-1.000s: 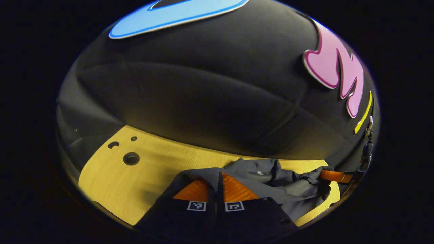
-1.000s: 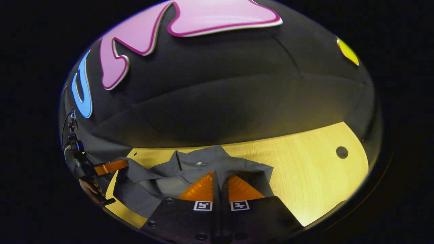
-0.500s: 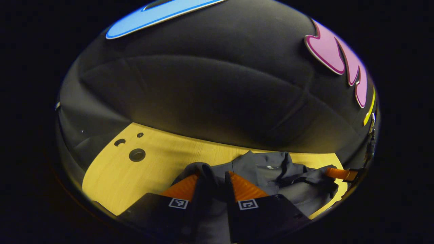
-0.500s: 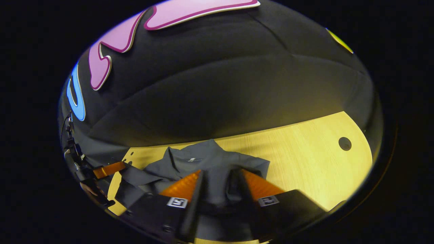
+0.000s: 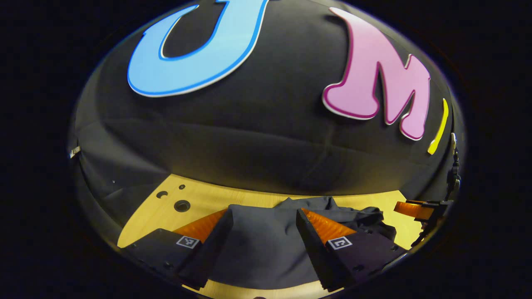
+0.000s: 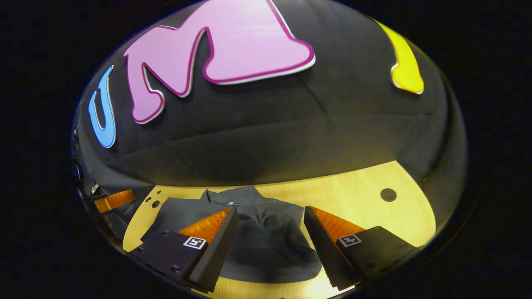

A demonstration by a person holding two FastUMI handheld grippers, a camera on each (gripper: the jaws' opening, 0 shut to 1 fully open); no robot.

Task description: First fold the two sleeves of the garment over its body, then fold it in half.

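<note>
A dark grey collared garment (image 5: 266,245) lies in a folded heap on the light wooden table (image 5: 203,199). In the left gripper view my left gripper (image 5: 262,218) is open, its fingers spread wide on either side of the cloth and holding nothing. The right gripper view has the same garment (image 6: 266,241) with its collar at the far end. There my right gripper (image 6: 270,216) is open too, fingers apart over the cloth. The other gripper's fingers (image 5: 411,207) show at the far right in the left gripper view, and at the far left (image 6: 114,199) in the right gripper view.
Bare table (image 6: 357,195) stretches to the right of the garment in the right gripper view, with a round hole (image 6: 388,194) in it. In the left gripper view, holes (image 5: 181,205) mark the table at the left. The black booth wall stands close behind.
Both grippers were shut on folds of the garment a second ago. They have opened wide and let go, and both have lifted and drawn back a little.
</note>
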